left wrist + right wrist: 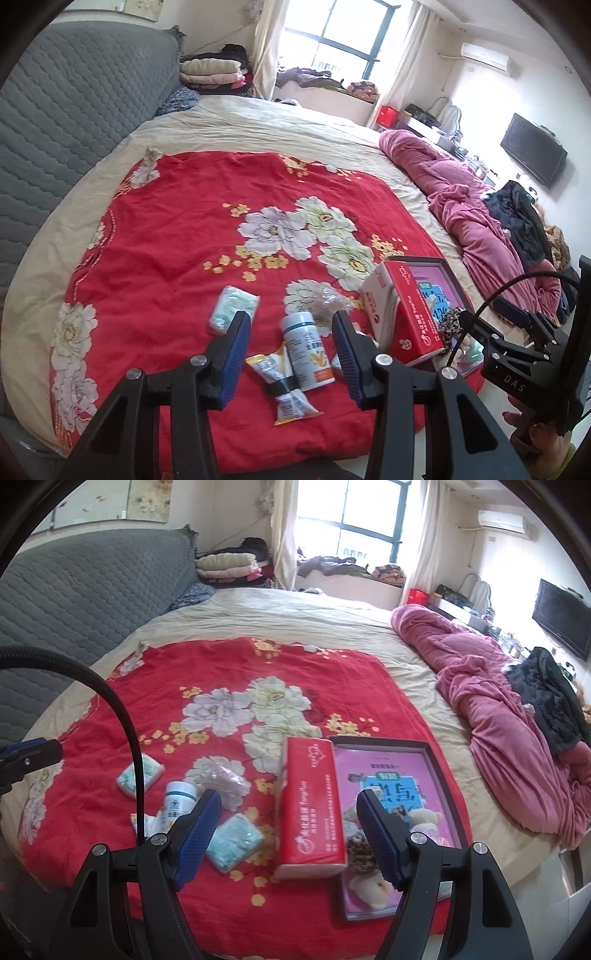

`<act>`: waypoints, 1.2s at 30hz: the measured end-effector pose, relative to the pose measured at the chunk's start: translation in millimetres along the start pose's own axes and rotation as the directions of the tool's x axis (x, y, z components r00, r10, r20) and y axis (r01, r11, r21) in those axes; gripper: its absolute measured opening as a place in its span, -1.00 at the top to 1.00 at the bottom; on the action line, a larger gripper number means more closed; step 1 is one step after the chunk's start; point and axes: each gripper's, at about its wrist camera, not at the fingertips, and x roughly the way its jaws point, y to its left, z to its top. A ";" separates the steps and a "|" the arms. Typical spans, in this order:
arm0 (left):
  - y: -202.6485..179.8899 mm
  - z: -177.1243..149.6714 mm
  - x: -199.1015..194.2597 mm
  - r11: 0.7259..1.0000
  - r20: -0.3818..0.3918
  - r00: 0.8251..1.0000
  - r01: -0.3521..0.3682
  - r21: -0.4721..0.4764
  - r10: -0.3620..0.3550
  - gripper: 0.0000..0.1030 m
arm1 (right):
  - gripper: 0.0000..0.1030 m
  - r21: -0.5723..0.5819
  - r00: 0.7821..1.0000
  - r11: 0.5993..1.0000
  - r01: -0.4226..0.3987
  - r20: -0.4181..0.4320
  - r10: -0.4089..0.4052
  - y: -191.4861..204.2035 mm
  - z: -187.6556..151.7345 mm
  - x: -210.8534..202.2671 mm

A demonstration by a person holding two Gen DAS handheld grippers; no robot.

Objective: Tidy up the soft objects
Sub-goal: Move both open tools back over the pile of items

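Note:
On the red floral bedspread (229, 664) a red tissue pack (314, 808) leans on the rim of a dark tray (439, 764) with a pink base. Inside the tray lie small plush toys (424, 818) and a leopard-print piece (360, 853). Two small pale tissue packets (140, 775) (234, 838), a crumpled clear bag (221, 779), a white bottle (304, 347) and a snack pouch (284, 384) lie to the tray's left. My left gripper (291, 325) hovers open over the bottle. My right gripper (289, 799) hovers open, its fingers either side of the red pack without touching it.
A heap of pink blanket (498, 701) and a dark jacket (546, 694) lie on the bed's right side. The grey quilted headboard (92, 587) stands at the left, with folded clothes (229, 565) behind. The bed's near edge drops to the floor below the tray.

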 end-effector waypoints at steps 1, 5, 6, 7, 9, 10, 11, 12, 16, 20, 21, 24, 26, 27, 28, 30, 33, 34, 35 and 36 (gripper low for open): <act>3.3 -0.9 -0.9 1.000 0.001 1.000 -0.003 -0.004 0.003 0.11 | -0.49 -0.004 1.000 1.000 -0.002 0.000 0.002 3.1 0.8 0.0; 15.0 -5.8 -0.8 1.000 -0.007 1.000 -0.015 -0.024 0.015 0.11 | -0.49 -0.026 1.000 0.999 -0.025 -0.003 0.025 18.6 2.2 2.1; 17.1 -7.3 -0.1 0.999 -0.010 1.000 -0.020 -0.027 0.020 0.11 | -0.49 -0.033 1.000 0.999 -0.029 -0.003 0.029 21.8 2.0 2.3; 19.4 -9.1 0.4 0.999 -0.013 1.000 -0.024 -0.030 0.024 0.11 | -0.49 -0.040 0.999 0.999 -0.035 -0.005 0.035 25.7 1.9 3.7; 22.8 -12.5 2.4 0.999 -0.023 0.999 -0.030 -0.031 0.029 0.11 | -0.49 -0.047 0.999 0.998 -0.042 -0.010 0.042 31.0 1.1 5.8; 23.8 -14.7 4.2 0.999 -0.028 0.999 -0.035 -0.031 0.035 0.11 | -0.49 -0.049 0.999 0.998 -0.049 -0.011 0.049 32.9 0.3 6.8; 24.3 -16.6 6.0 0.999 -0.033 0.999 -0.041 -0.028 0.040 0.11 | -0.49 -0.052 0.998 0.997 -0.054 -0.013 0.053 35.3 -0.8 7.8; 24.3 -18.7 7.4 0.999 -0.037 0.998 -0.045 -0.026 0.044 0.11 | -0.49 -0.054 0.998 0.997 -0.057 -0.017 0.056 37.7 -2.3 9.5; 25.2 -25.5 13.3 0.998 -0.053 0.997 -0.051 -0.025 0.050 0.11 | -0.49 -0.063 0.997 0.995 -0.073 -0.036 0.071 44.2 -9.7 15.7; 26.1 -30.9 19.3 0.998 -0.066 0.996 -0.055 -0.027 0.053 0.11 | -0.49 -0.071 0.995 0.994 -0.088 -0.058 0.084 49.1 -17.3 23.0; 26.4 -32.1 20.8 0.998 -0.069 0.996 -0.056 -0.028 0.053 0.11 | -0.49 -0.074 0.994 0.993 -0.091 -0.061 0.087 50.4 -19.2 24.3; 28.4 -35.8 26.8 0.998 -0.081 0.995 -0.058 -0.030 0.056 0.11 | -0.49 -0.078 0.993 0.992 -0.098 -0.070 0.092 53.7 -22.7 28.6; 31.2 -39.5 32.6 0.997 -0.093 0.994 -0.065 -0.034 0.061 0.11 | -0.49 -0.081 0.993 0.992 -0.100 -0.077 0.094 56.5 -25.8 32.9; 33.0 -41.4 36.0 0.997 -0.099 0.993 -0.067 -0.037 0.063 0.11 | -0.49 -0.083 0.992 0.991 -0.103 -0.082 0.096 57.5 -26.3 35.6; 35.4 -43.3 39.7 0.997 -0.107 0.992 -0.069 -0.043 0.064 0.11 | -0.49 -0.084 0.991 0.991 -0.106 -0.088 0.099 58.2 -26.9 38.4; 39.4 -46.4 46.0 0.996 -0.118 0.991 -0.071 -0.051 0.065 0.11 | -0.50 -0.086 0.990 0.990 -0.111 -0.099 0.102 59.6 -28.6 45.6; 46.1 -50.2 57.6 0.995 -0.139 0.988 -0.078 -0.065 0.068 0.11 | -0.49 -0.084 0.987 0.990 -0.117 -0.118 0.106 60.8 -30.8 57.9; 48.7 -51.1 62.0 0.994 -0.144 0.987 -0.077 -0.072 0.067 0.11 | -0.49 -0.084 0.986 0.989 -0.119 -0.125 0.108 61.0 -31.1 61.8; 50.4 -50.9 64.4 0.994 -0.147 0.987 -0.078 -0.075 0.066 0.11 | -0.50 -0.083 0.985 0.989 -0.119 -0.135 0.108 61.4 -31.8 67.7; 52.5 -51.0 67.9 0.994 -0.152 0.986 -0.079 -0.079 0.066 0.11 | -0.49 -0.083 0.984 0.989 -0.120 -0.140 0.108 61.7 -31.9 71.8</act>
